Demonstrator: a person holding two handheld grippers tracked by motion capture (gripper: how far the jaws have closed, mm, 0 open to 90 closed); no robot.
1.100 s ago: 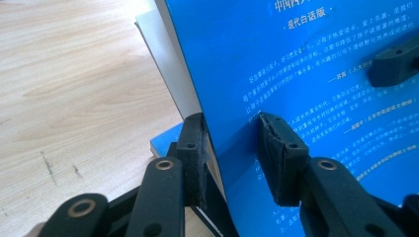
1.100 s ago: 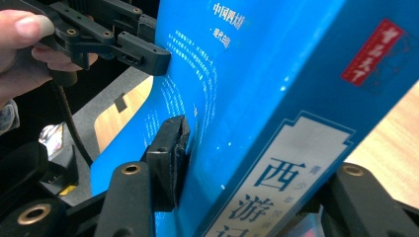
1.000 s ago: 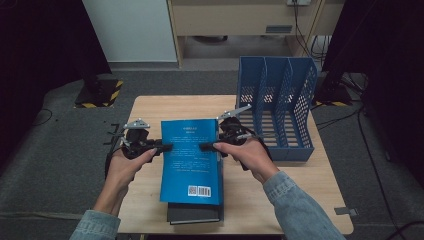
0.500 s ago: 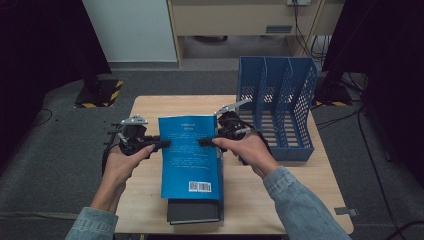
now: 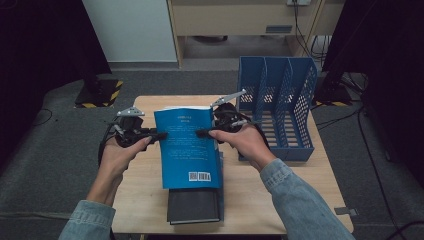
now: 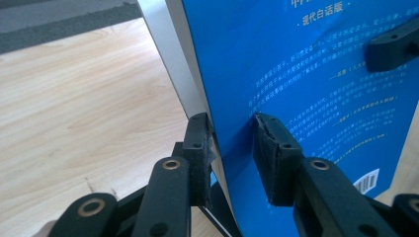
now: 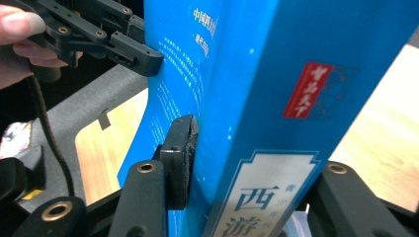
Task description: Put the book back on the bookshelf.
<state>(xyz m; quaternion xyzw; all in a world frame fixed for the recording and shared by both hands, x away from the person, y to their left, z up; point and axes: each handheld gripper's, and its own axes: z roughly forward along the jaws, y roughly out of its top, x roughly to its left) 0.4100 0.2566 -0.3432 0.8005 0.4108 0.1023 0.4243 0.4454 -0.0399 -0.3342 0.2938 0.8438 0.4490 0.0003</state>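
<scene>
A blue paperback book [image 5: 187, 150] hangs a little above the table, its back cover with a barcode facing up. My left gripper [image 5: 159, 135] is shut on its left edge; in the left gripper view the pads [image 6: 269, 148] pinch the page edge of the book [image 6: 306, 74]. My right gripper [image 5: 202, 133] grips the spine side. Its jaws have just been closing, with the book [image 7: 257, 74] between them, and a pad [image 7: 180, 148] presses the cover. Under the book lies a dark book [image 5: 194, 206].
A blue three-slot file rack [image 5: 277, 115] stands on the right part of the wooden table [image 5: 280, 190], close to my right hand. Grey carpet and dark curtains surround the table. A pale cabinet stands beyond it.
Both hands and the blue book have risen a little off the dark book. More of the dark book's near end shows now.
</scene>
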